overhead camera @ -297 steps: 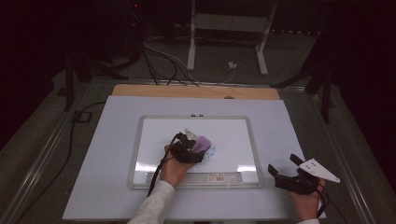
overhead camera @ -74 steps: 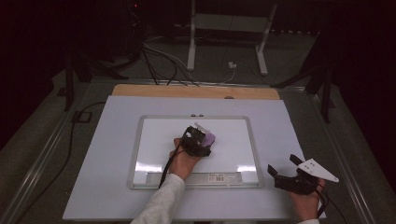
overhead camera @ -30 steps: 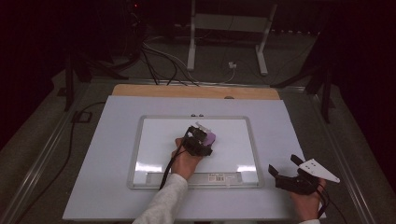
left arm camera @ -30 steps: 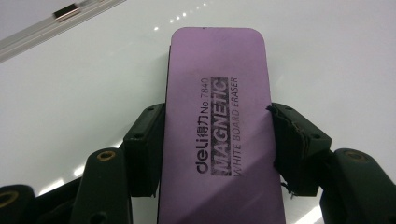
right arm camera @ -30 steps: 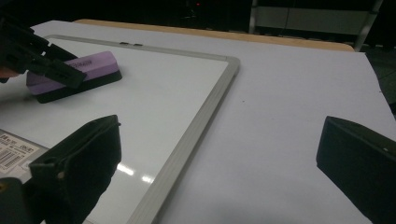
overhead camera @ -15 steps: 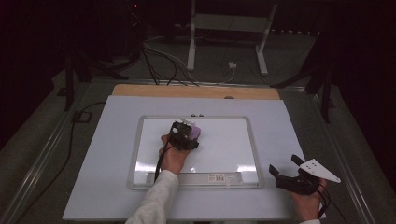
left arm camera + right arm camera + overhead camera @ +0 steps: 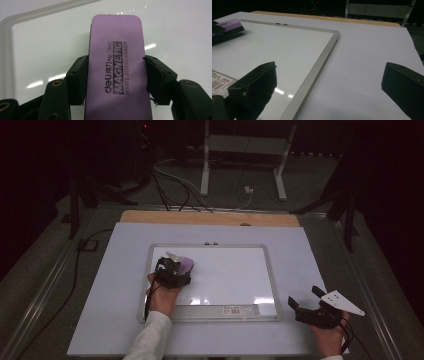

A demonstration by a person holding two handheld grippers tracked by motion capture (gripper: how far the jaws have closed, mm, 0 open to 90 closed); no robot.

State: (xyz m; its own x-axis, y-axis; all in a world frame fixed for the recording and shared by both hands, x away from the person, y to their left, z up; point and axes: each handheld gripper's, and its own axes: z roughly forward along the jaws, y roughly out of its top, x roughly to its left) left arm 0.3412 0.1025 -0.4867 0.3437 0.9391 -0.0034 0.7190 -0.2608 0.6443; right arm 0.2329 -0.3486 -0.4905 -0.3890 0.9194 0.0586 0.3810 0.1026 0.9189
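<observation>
The left gripper [image 7: 176,270] had its fingers [image 7: 78,80] clamped on the long sides of a purple whiteboard eraser [image 7: 117,72] — it lay flat on the whiteboard [image 7: 225,275], near its far left corner. The right gripper [image 7: 306,301] rested on the counter [image 7: 300,245] just right of the board's frame, fingers [image 7: 259,80] spread wide — nothing between them.

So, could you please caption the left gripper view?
Left gripper shut on purple eraser over the whiteboard.
</observation>
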